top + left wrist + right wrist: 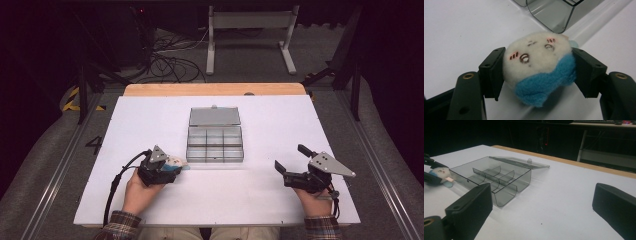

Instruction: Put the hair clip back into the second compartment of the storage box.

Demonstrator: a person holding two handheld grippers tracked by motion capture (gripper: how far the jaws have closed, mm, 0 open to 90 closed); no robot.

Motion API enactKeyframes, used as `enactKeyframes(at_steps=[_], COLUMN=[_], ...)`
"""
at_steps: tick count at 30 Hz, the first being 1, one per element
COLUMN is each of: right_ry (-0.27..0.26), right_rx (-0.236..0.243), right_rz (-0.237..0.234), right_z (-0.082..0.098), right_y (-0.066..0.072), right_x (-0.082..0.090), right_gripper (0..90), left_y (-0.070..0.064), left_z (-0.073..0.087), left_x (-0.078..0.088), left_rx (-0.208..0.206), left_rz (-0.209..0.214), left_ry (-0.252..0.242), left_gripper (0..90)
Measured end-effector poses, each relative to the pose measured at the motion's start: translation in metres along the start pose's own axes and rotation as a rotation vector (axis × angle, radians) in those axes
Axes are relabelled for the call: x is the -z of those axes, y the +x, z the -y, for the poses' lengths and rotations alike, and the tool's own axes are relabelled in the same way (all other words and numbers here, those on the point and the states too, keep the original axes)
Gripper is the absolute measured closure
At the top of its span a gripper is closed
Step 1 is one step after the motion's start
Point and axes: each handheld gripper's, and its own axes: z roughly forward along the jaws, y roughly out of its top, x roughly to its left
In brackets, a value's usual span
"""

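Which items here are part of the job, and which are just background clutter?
In the job:
- plush toy, between the jaws of the left hand-held gripper
- clear compartment box, lid open

Lying about:
- right hand-held gripper, open, holding nothing
- white stand and cables on the floor beyond the table

The high view looks forward and down over the whole white table (pixel 280 200), while both gripper views sit low and close, sharing the clear smoky plastic compartment box (pixel 499 177) near its middle.
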Motion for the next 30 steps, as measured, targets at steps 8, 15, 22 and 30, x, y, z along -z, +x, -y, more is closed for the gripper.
enactKeyframes(at_steps=[8,15,22,30], right_ry=[-0.004,-0.005,-0.009,-0.007], right_rx=[-0.007,-0.008,0.003,0.002], right_rz=[0.002,0.001,0.000,-0.003], right_z=[0.000,0.000,-0.001,-0.001], right_y=[0.000,0.000,0.000,0.001], right_x=[0.001,0.001,0.002,0.002], right_gripper=[3.5,3.7,3.7,3.7], left_y=[-0.001,-0.003,-0.007,-0.009], left_z=[-0.001,-0.002,-0.006,-0.012], left_x=[0.008,0.014,0.022,0.022], left_rx=[0.003,0.000,0.006,-0.002], left_rz=[0.023,0.035,0.041,0.038], left_ry=[-0.032,-0.063,-0.114,-0.131], left_gripper=[35.3,35.4,35.7,36.2])
